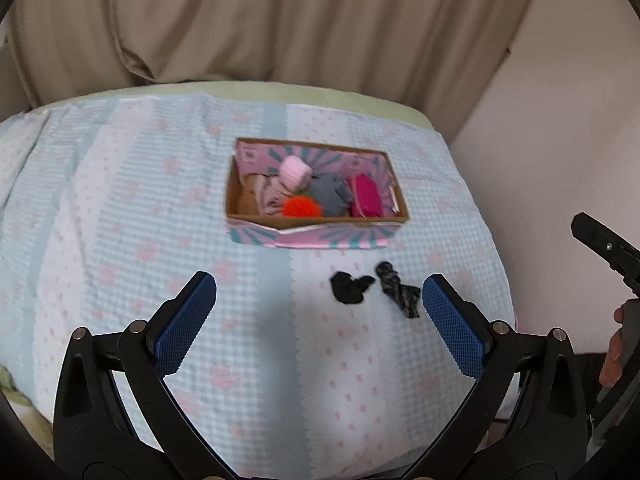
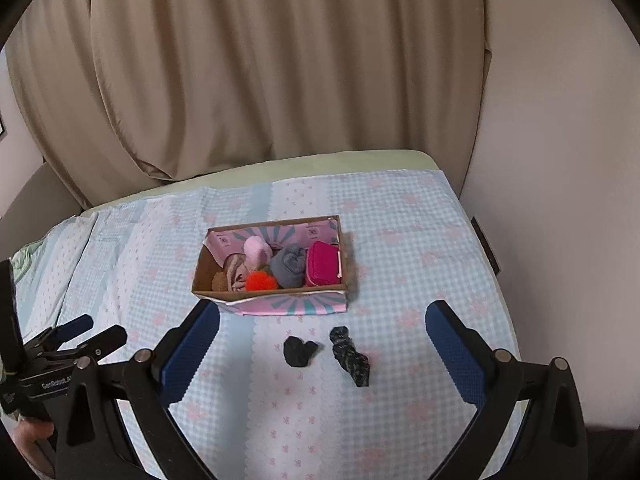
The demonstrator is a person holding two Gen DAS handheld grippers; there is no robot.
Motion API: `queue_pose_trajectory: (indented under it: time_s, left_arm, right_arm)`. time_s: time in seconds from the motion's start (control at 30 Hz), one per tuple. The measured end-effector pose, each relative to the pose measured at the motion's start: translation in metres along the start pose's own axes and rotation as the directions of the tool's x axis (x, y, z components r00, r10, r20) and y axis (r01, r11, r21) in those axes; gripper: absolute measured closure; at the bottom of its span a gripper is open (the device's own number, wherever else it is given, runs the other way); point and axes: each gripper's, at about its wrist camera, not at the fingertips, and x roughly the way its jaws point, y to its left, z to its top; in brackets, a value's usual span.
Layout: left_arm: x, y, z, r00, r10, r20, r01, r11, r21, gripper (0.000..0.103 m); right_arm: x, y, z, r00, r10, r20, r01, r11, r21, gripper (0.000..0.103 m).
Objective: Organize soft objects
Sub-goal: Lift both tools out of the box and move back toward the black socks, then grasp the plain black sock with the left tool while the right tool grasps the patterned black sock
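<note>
A pink and teal cardboard box (image 1: 320, 236) (image 2: 288, 306) sits on the bed and holds soft things: a pink roll (image 1: 295, 172) (image 2: 256, 252), a grey sock bundle (image 1: 332, 198) (image 2: 288, 266), an orange pom-pom (image 1: 302, 206) (image 2: 260, 281), a magenta pouch (image 1: 366, 196) (image 2: 323, 264) and beige cloth (image 1: 266, 196). In front of the box lie a small black sock (image 1: 349, 287) (image 2: 299, 351) and a dark patterned sock (image 1: 398, 289) (image 2: 351, 356). My left gripper (image 1: 319, 296) is open and empty above the bed. My right gripper (image 2: 322, 328) is open and empty, the two socks between its fingers.
The bed has a light blue and pink checked cover (image 1: 120, 220) (image 2: 400, 240). A beige curtain (image 1: 280, 20) (image 2: 260, 60) hangs behind it, a white wall (image 2: 560, 160) at the right. The right gripper's body (image 1: 608, 252) shows at the left view's right edge, the left gripper (image 2: 72, 340) at the right view's left edge.
</note>
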Motion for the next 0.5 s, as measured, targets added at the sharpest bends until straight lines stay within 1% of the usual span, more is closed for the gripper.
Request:
queue_pose_trajectory:
  time_s: [0.1, 0.2, 0.27, 0.4, 0.5]
  left_arm:
    - [0.009, -0.014, -0.010, 1.000, -0.026, -0.001, 0.026, 1.000, 0.009, 0.000]
    - [0.022, -0.031, -0.020, 1.000, -0.019, 0.003, 0.019, 1.000, 0.021, 0.000]
    - [0.035, -0.041, -0.026, 1.000, 0.005, 0.004, -0.005, 1.000, 0.028, 0.000]
    - [0.070, -0.049, -0.036, 0.999, 0.038, 0.007, -0.038, 0.999, 0.026, 0.000]
    - [0.108, -0.051, -0.045, 0.999, 0.048, -0.011, -0.048, 0.999, 0.017, 0.000]
  right_arm:
    - [0.000, -0.007, -0.011, 1.000, 0.014, 0.004, -0.014, 1.000, -0.024, 0.000]
    - [0.007, -0.016, -0.023, 0.999, 0.042, -0.008, -0.043, 0.996, -0.073, 0.000]
    - [0.016, -0.021, -0.029, 0.998, 0.063, -0.020, -0.065, 0.993, -0.097, 0.000]
    - [0.042, -0.037, -0.043, 0.992, 0.119, -0.040, -0.124, 0.979, -0.165, 0.000]
    - [0.070, -0.047, -0.055, 0.988, 0.142, -0.054, -0.151, 0.961, -0.230, 0.000]
